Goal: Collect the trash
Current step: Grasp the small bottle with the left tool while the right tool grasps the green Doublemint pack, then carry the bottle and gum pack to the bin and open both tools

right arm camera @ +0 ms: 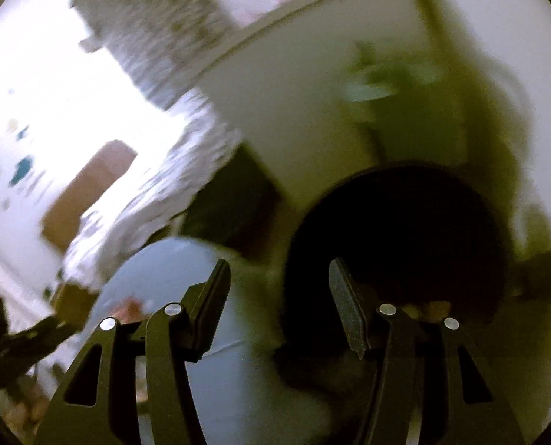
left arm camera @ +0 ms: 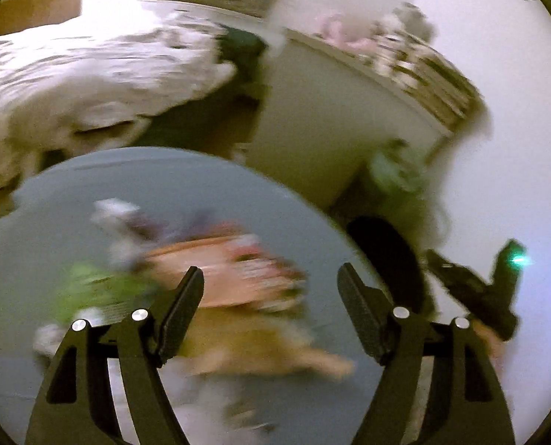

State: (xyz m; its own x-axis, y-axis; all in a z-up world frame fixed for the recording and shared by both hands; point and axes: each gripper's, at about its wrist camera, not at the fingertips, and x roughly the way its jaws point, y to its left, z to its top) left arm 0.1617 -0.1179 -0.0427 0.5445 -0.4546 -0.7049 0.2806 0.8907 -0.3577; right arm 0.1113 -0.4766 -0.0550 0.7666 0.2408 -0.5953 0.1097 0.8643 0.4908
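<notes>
White wall point(left arm camera: 498, 111) and a pale cabinet panel point(left arm camera: 312, 122) are filling the upper right of the left wrist view, both smeared by motion blur. Rumpled patterned bedding point(left arm camera: 90, 70) is draping down at upper left, soft and creased. Below it, a round grey-blue table top point(left arm camera: 71, 193), smooth and matte, is occupying the lower half of the view; its curved edge is showing again in the right wrist view point(right arm camera: 157, 259). Beside that edge, a dark round bin opening point(right arm camera: 398, 237) is gaping, black inside, and is also appearing as a narrow dark oval in the left wrist view point(left arm camera: 383, 256).

Trash is lying loose on the table top: a crumpled orange-pink wrapper point(left arm camera: 234, 270) with printed stripes, a bright green wrapper point(left arm camera: 93, 285) to its left, a tan paper piece point(left arm camera: 260, 337) nearer the camera, and a whitish crumpled scrap point(left arm camera: 116, 211) farther back. All are too blurred for finer detail.

Left gripper point(left arm camera: 270, 296) is hanging above the trash, its ribbed black pads standing apart and nothing lying between them. Right gripper point(right arm camera: 279, 293) is pointing toward the bin opening, its textured pads likewise parted and holding nothing; it is also appearing small and dark at the right edge of the left wrist view point(left arm camera: 475, 289).
</notes>
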